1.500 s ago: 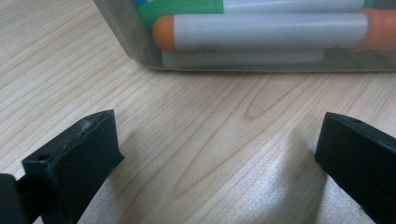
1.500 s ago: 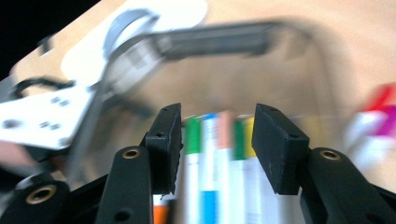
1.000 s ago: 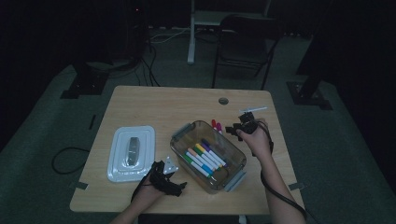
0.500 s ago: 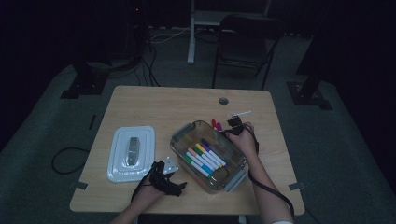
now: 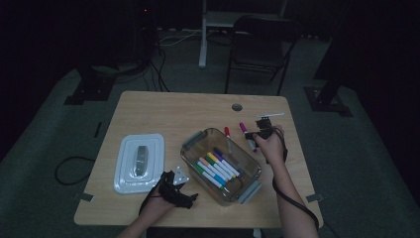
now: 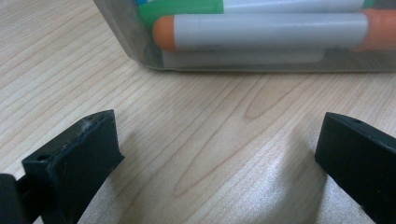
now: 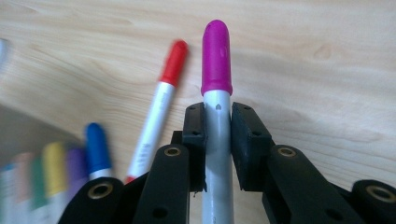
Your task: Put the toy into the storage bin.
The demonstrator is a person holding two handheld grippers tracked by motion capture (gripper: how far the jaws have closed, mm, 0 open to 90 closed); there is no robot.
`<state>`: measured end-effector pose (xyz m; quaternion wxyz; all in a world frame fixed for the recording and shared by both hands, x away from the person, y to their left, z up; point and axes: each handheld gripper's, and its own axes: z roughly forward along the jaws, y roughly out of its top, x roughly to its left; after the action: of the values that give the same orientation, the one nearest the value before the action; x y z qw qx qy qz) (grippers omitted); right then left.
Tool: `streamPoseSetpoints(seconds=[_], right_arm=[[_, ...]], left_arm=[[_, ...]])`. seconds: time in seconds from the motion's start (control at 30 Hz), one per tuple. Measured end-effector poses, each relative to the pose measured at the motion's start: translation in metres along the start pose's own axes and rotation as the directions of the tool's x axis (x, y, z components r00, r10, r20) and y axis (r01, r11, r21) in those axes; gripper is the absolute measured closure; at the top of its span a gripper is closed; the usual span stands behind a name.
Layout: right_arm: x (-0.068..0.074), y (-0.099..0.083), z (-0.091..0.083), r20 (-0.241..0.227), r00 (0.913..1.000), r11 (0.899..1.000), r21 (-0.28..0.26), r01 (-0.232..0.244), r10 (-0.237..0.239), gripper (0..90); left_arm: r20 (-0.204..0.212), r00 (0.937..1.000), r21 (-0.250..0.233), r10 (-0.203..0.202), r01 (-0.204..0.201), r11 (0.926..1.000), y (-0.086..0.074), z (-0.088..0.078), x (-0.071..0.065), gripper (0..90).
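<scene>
Red marker [image 5: 227,133] and container [image 5: 221,165] crowd left; right side free.

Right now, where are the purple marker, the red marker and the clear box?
purple marker [image 7: 216,51], right gripper view, on its purple cap.
red marker [image 7: 173,61], right gripper view, on its red cap.
clear box [image 5: 190,143], high view, on its far left rim.
</scene>
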<state>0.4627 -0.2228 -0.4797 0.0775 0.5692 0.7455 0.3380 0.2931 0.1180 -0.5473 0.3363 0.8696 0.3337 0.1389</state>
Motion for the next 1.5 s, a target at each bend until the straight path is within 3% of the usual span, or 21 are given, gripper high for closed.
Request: streamPoseSetpoints(seconds=[0.13,0.23,0.33,0.37,0.47,0.7,0.77,0.9,0.93,1.0,1.17,1.3,1.5], right_arm=[[0.012,0.007,-0.029,-0.038,0.9987,0.999,-0.040,0.031,-0.033,76.3],[0.030,0.009,-0.049,-0.079,0.9945,0.996,-0.064,0.064,-0.069,76.3],[0.049,0.009,-0.061,-0.116,0.9869,0.992,-0.070,0.105,-0.113,76.3],[0.049,0.009,-0.061,-0.116,0.9869,0.992,-0.070,0.105,-0.113,76.3],[0.078,0.004,-0.072,-0.203,0.9634,0.984,-0.076,0.163,-0.175,76.3],[0.121,-0.007,-0.071,-0.300,0.9179,0.965,-0.044,0.258,-0.259,76.3],[0.132,-0.011,-0.064,-0.331,0.9004,0.956,-0.015,0.294,-0.282,76.3],[0.147,-0.020,-0.049,-0.366,0.8815,0.941,0.044,0.336,-0.298,76.3],[0.147,-0.020,-0.049,-0.366,0.8815,0.941,0.044,0.336,-0.298,76.3],[0.157,-0.027,-0.035,-0.389,0.8699,0.925,0.098,0.367,-0.303,76.3],[0.165,-0.036,-0.015,-0.401,0.8677,0.907,0.171,0.386,-0.293,76.3],[0.170,-0.042,-0.003,-0.380,0.8737,0.889,0.217,0.404,-0.304,76.2],[0.171,-0.048,0.007,-0.368,0.8728,0.867,0.256,0.427,-0.321,73.8]], left_arm=[[0.000,1.0000,0.000,0.000,0.000,1.0000,0.000,0.000,0.000,0.5],[0.001,1.0000,0.001,0.000,0.000,1.0000,0.000,0.000,0.000,0.5],[0.000,1.0000,-0.001,-0.001,0.001,1.0000,0.000,0.000,0.000,0.5],[0.000,1.0000,-0.001,-0.001,0.001,1.0000,0.000,0.000,0.000,0.5],[0.000,1.0000,-0.001,-0.001,0.001,1.0000,0.000,0.000,0.000,0.5],[0.000,1.0000,0.000,0.001,-0.001,1.0000,0.000,0.000,0.000,0.5],[0.000,1.0000,0.000,0.001,-0.001,1.0000,0.000,0.000,0.000,0.5],[0.001,1.0000,0.002,0.000,0.000,1.0000,0.000,0.000,0.000,0.5],[0.001,1.0000,0.002,0.000,0.000,1.0000,0.000,0.000,0.000,0.5],[0.001,1.0000,0.001,-0.001,0.001,1.0000,0.000,0.000,0.000,0.5],[0.001,1.0000,0.001,-0.001,0.001,1.0000,0.000,0.000,0.000,0.5],[0.001,1.0000,0.000,-0.002,0.002,1.0000,0.000,0.000,0.000,0.5],[0.001,1.0000,0.000,-0.001,0.001,1.0000,0.000,0.000,0.000,0.5]])
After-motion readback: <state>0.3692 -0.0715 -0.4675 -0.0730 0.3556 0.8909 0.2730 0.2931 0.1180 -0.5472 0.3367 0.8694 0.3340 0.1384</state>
